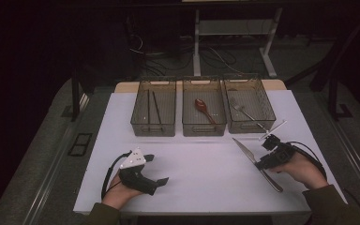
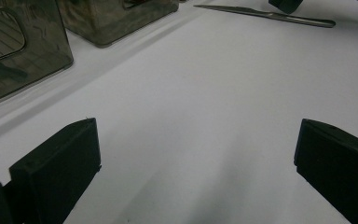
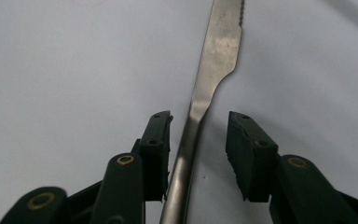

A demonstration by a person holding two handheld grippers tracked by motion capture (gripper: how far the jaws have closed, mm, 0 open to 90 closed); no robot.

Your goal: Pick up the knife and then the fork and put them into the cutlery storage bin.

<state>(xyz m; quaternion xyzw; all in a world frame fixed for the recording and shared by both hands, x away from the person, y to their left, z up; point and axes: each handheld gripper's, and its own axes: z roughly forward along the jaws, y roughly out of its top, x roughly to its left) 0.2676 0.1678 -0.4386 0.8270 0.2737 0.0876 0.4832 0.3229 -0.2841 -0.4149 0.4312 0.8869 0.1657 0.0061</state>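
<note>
— From the high view, we see the knife [image 1: 257,161] lying flat on the white desk [image 1: 197,173], right of centre, in front of three bins [image 1: 202,112]. Our right hand-held gripper [image 1: 263,163] sits over its handle; the left hand-held gripper [image 1: 158,169] rests apart at the near left, jaws spread.

— The left gripper view adds little: bare desk between wide-open jaws, the knife [image 2: 265,15] far off.

— The right gripper view gives what the high view cannot — the jaws stand apart, one on each side of the handle neck, not yet clamped on the knife [image 3: 205,93].

— We judge it stiff, thin, smooth metal — likely slippery. Best taken where the handle is thickest, behind the neck, squeezing across its narrow sides.
</note>
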